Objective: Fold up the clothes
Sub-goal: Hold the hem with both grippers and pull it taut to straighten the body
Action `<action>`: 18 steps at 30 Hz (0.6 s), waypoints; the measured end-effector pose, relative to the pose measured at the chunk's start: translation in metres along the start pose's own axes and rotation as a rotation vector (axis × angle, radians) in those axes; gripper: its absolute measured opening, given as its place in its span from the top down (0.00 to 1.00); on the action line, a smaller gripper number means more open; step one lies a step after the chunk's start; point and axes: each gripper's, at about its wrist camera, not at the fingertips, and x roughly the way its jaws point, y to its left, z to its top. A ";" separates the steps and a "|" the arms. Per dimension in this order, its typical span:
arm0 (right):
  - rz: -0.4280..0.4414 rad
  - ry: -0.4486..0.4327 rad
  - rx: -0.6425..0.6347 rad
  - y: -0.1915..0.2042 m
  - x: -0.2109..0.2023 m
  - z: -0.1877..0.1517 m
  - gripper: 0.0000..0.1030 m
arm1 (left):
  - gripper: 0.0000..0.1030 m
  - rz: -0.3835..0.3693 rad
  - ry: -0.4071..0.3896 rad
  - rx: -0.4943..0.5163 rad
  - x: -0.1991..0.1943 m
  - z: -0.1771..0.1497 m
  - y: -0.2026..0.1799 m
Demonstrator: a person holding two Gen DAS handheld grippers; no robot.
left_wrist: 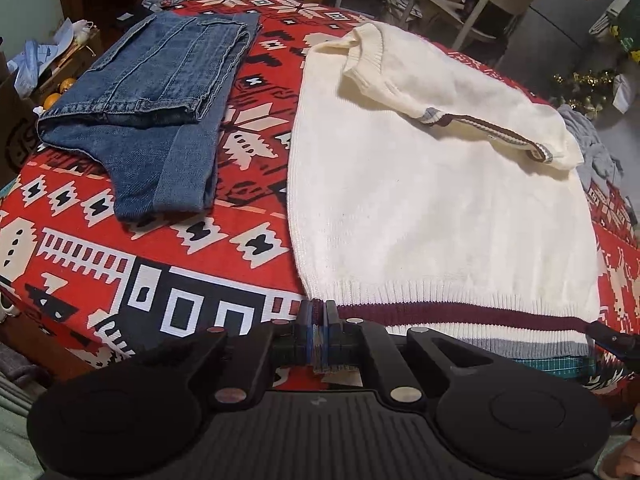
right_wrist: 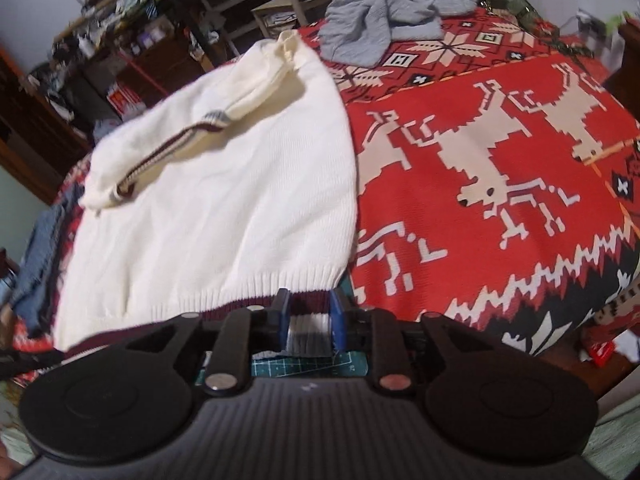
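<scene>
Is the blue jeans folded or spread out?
Folded: the jeans lie in a compact stack of doubled layers on the red blanket.

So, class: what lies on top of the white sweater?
Its own sleeve, folded across the white sweater, with the striped cuff showing. Whatever is beneath the sweater's body is covered.

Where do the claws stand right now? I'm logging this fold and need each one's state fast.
Left claw: shut on the sweater hem.
Right claw: open, hem between the fingers, not clamped.
</scene>
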 end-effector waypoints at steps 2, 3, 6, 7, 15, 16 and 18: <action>-0.021 -0.008 -0.038 0.006 0.001 -0.002 0.70 | 0.95 -0.001 0.007 -0.004 0.002 0.001 0.001; -0.037 -0.009 -0.066 0.010 0.001 -0.003 0.71 | 0.95 -0.002 0.010 -0.007 0.004 0.001 0.002; -0.086 -0.010 -0.154 0.019 0.001 -0.006 0.73 | 0.95 -0.011 0.004 -0.013 0.002 0.001 0.004; -0.099 -0.010 -0.177 0.021 0.000 -0.008 0.73 | 0.95 -0.014 0.000 -0.013 0.000 0.001 0.004; -0.086 -0.031 -0.152 0.020 -0.002 -0.010 0.60 | 0.95 -0.016 0.000 -0.017 0.001 0.001 0.004; -0.092 -0.035 -0.163 0.023 0.000 -0.010 0.60 | 0.95 -0.015 0.001 -0.015 0.002 0.001 0.004; -0.113 -0.045 -0.188 0.030 0.004 -0.009 0.67 | 0.95 -0.013 0.000 -0.009 0.002 0.001 0.003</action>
